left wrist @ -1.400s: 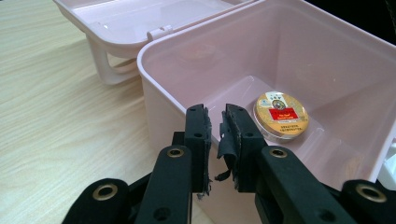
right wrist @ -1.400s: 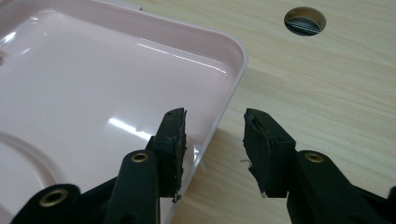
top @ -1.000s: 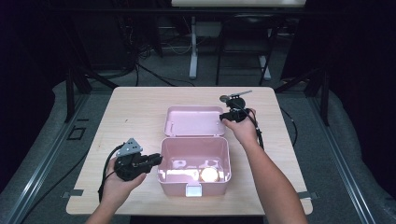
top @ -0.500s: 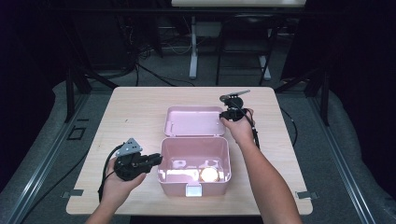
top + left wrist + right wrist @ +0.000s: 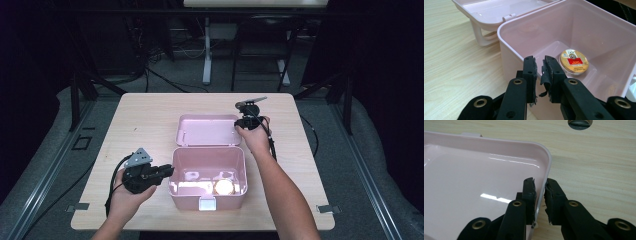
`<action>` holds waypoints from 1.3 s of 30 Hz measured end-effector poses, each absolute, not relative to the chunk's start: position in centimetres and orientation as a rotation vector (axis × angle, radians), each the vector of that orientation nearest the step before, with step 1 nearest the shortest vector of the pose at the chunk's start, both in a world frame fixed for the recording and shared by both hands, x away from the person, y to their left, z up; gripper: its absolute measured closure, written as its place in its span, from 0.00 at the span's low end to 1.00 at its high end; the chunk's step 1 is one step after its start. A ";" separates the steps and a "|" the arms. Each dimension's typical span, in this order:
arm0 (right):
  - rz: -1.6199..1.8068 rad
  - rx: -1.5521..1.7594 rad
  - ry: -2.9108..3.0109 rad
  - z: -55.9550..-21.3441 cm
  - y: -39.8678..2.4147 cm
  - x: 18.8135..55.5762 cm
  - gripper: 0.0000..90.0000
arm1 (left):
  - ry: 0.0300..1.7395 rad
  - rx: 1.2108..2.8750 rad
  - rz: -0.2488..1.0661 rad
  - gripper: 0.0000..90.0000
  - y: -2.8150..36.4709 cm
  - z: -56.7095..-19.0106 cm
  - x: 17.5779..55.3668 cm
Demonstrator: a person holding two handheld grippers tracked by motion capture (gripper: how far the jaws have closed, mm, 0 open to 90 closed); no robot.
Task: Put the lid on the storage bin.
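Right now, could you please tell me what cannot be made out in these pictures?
- Round tin: label print too small, left gripper view; glare washes it out in the high view.
- Pink box: near floor corner hidden by its wall.
- Lid: cut off at the frame edge, right gripper view, behind the right hand-held gripper.

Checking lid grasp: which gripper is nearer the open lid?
Right. The right gripper has just been closing and straddles the lid rim; the left gripper sits at the box wall, away from the lid.
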State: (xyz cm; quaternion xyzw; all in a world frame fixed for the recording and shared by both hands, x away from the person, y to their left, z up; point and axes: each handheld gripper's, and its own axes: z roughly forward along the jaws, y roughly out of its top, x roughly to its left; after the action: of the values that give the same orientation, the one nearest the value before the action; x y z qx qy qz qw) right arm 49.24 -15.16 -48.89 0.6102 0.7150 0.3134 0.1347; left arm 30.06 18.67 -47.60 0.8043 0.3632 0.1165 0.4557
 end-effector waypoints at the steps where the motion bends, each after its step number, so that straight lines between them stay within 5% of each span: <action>1: 0.908 1.768 2.072 -48.9 -15.2 49.2 0.87 | 0.896 1.983 0.287 0.88 18.7 -47.6 30.1; 39: 0.943 1.756 2.009 -47.0 -14.9 48.5 0.93 | 0.899 1.989 0.286 0.88 18.6 -47.6 30.0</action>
State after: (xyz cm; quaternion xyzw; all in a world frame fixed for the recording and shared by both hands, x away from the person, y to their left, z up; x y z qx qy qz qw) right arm 48.53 -14.95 -46.97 0.6129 0.7013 0.3293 0.1553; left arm 30.01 18.62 -47.56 0.8055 0.3640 0.1158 0.4530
